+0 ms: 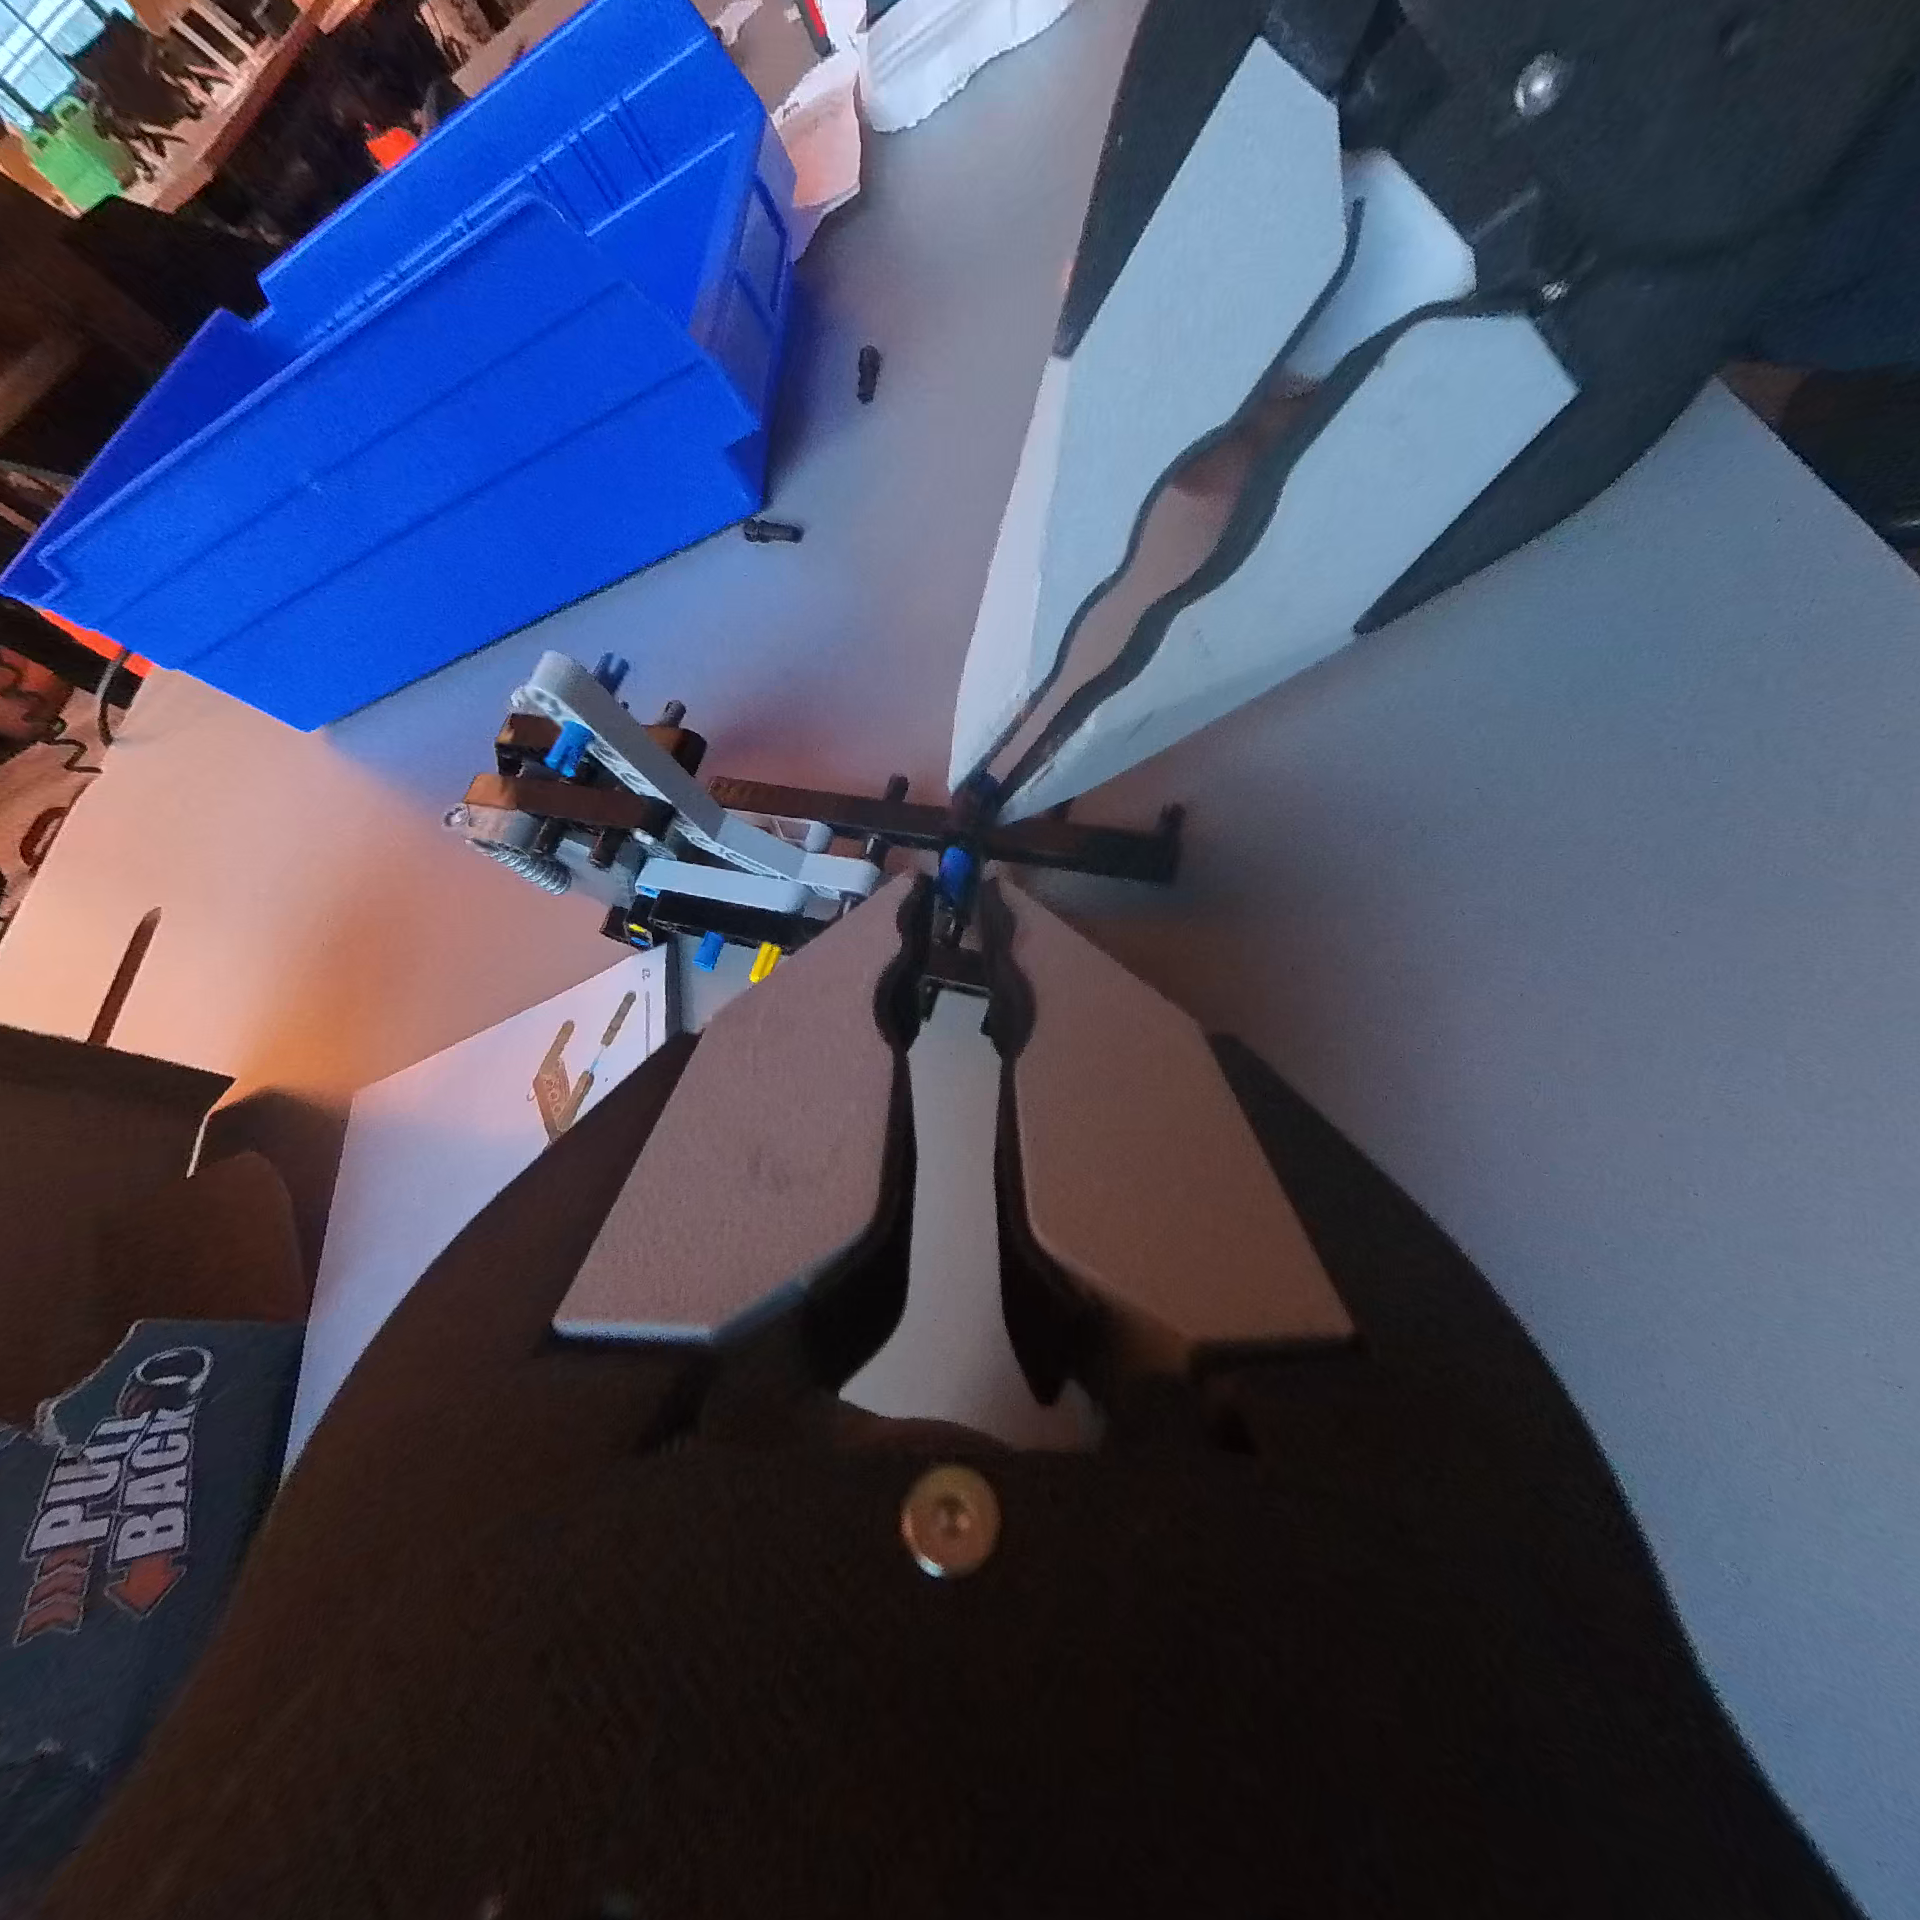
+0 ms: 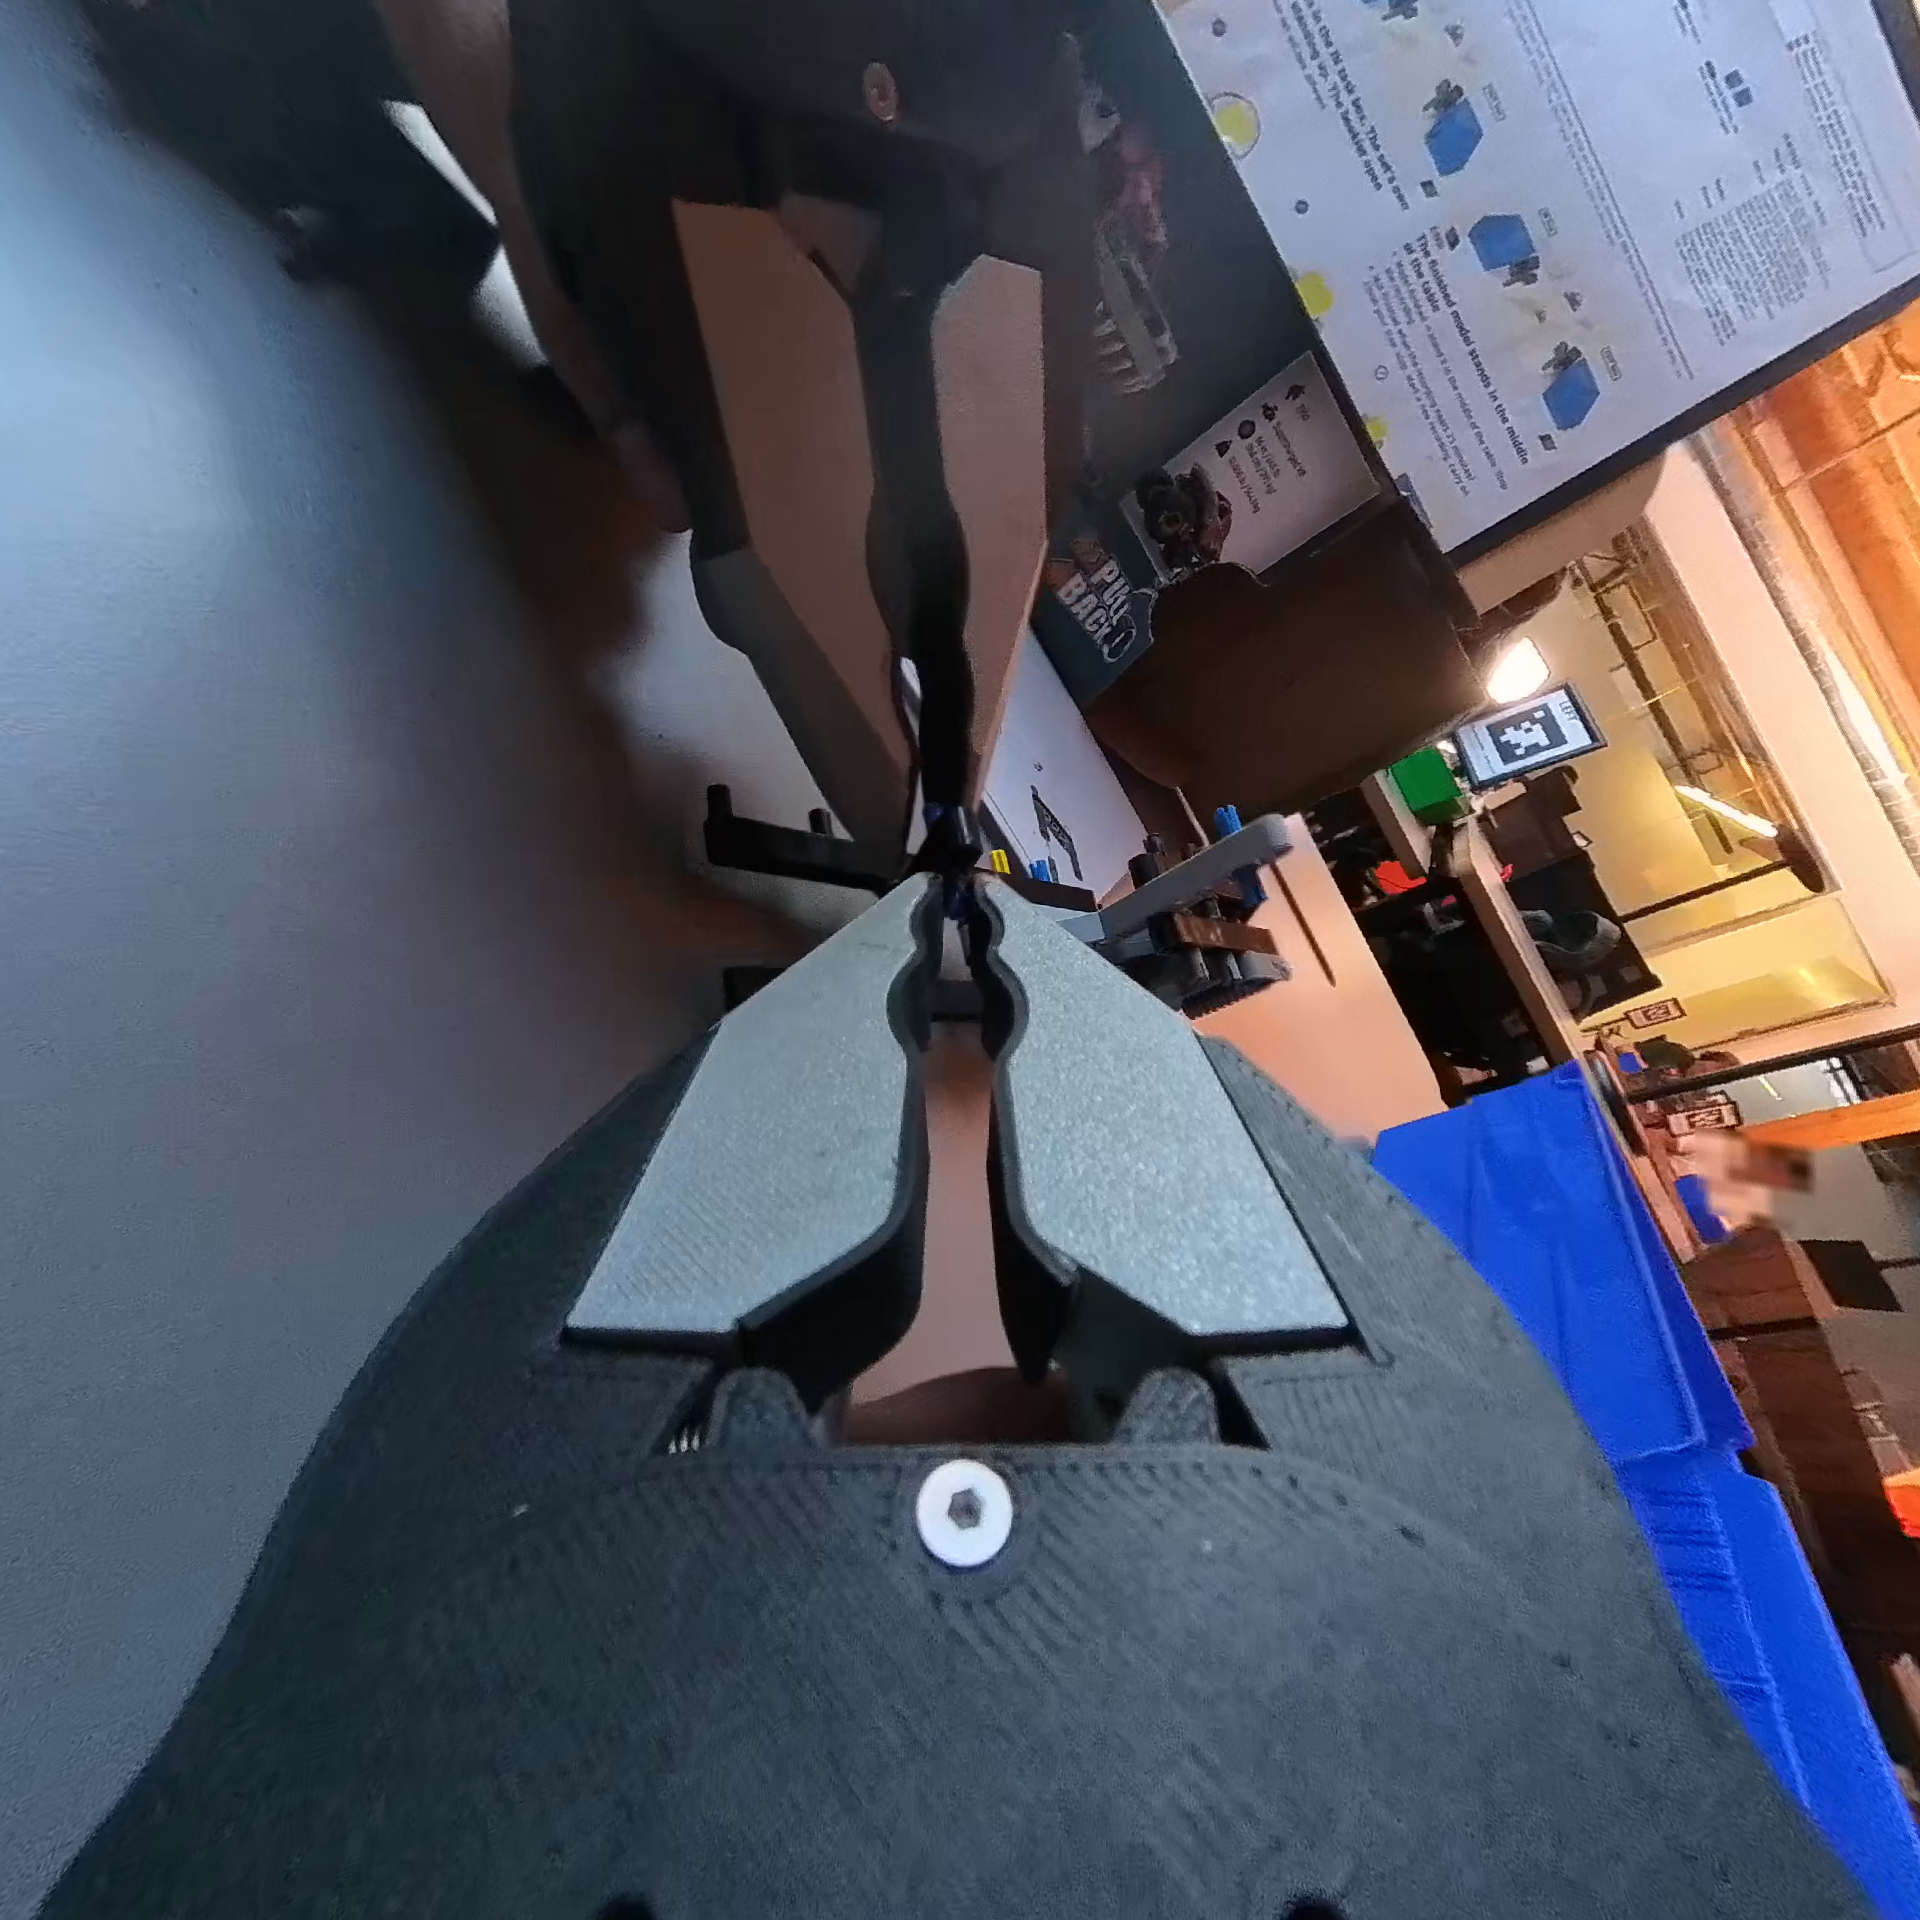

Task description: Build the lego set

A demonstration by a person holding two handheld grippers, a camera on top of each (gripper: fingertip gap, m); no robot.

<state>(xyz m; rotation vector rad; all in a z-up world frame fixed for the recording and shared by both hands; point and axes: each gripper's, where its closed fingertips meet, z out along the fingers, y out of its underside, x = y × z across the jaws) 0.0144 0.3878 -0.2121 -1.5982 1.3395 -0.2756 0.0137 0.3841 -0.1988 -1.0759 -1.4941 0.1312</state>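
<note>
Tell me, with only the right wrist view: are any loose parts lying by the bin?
Observer: Yes, two black pins lie on the table beside the bin.
Operator: Anything beyond the bin?
Observer: White paper lies on the table past it.
Operator: What's in the left tongs?
Observer: A black part sits between the left tongs, just behind a blue pin.
</note>
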